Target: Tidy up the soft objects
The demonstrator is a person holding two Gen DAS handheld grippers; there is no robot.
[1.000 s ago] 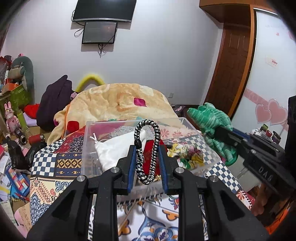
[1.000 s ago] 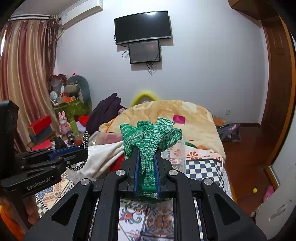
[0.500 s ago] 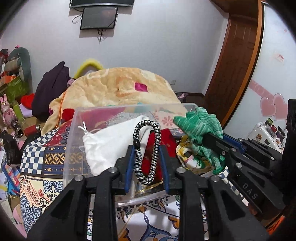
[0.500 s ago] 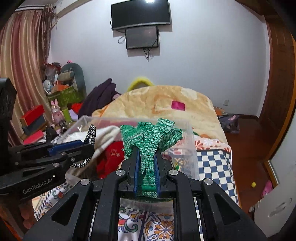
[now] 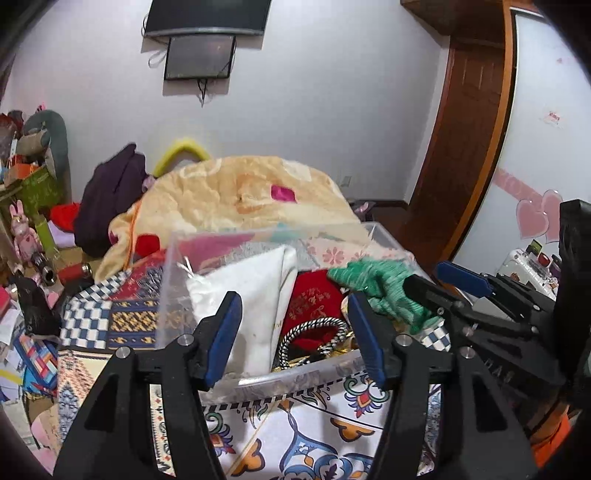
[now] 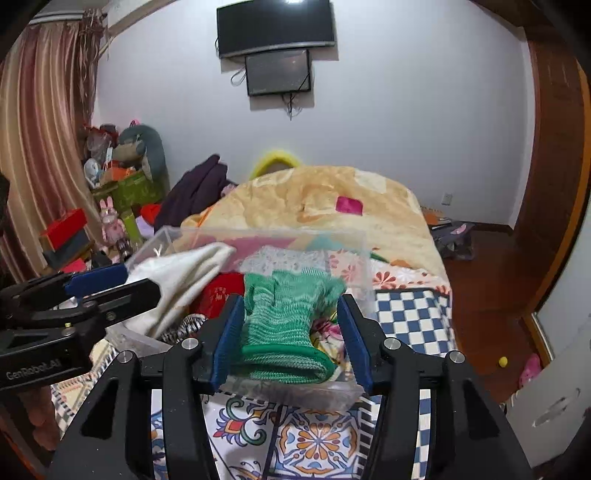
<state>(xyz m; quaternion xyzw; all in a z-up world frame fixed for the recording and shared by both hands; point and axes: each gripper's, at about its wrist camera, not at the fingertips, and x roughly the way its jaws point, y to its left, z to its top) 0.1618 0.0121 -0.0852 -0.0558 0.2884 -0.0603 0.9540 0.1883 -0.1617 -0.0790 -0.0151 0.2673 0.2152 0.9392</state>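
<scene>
My left hand-held gripper (image 5: 293, 334) is spread wide over the near wall of a clear plastic bin (image 5: 295, 373), its blue-padded jaws holding nothing. Directly between and beyond them, a black-and-white braided cord loop (image 5: 314, 338) lies inside the bin, free of both pads. My right hand-held gripper (image 6: 291, 336) is likewise spread apart; a green knitted glove (image 6: 288, 325) sits between its blue pads at the bin's near edge, the rolled cuff toward me. Whether either pad touches the knit I cannot tell.

Writing: the left gripper's body, seen from the right wrist view, reads "GenRobot.AI"; the right gripper's body, seen from the left wrist view, shows letters too blurred to read with confidence. A red fabric pouch (image 5: 314, 304) in the bin carries small gold characters, illegible.

Contents and surroundings: a white cloth bag (image 5: 255, 299), smooth and folded, leans in the bin's left part beside the red pouch. The bin rests on a patterned bedspread (image 5: 314, 443) with tile motifs and blue-white checks. Behind it rises a plush peach blanket (image 6: 332, 206). A dark purple garment (image 6: 195, 192) lies left of that blanket. On the wall hang a curved television (image 6: 275, 26) and a smaller screen (image 6: 279, 72).
</scene>
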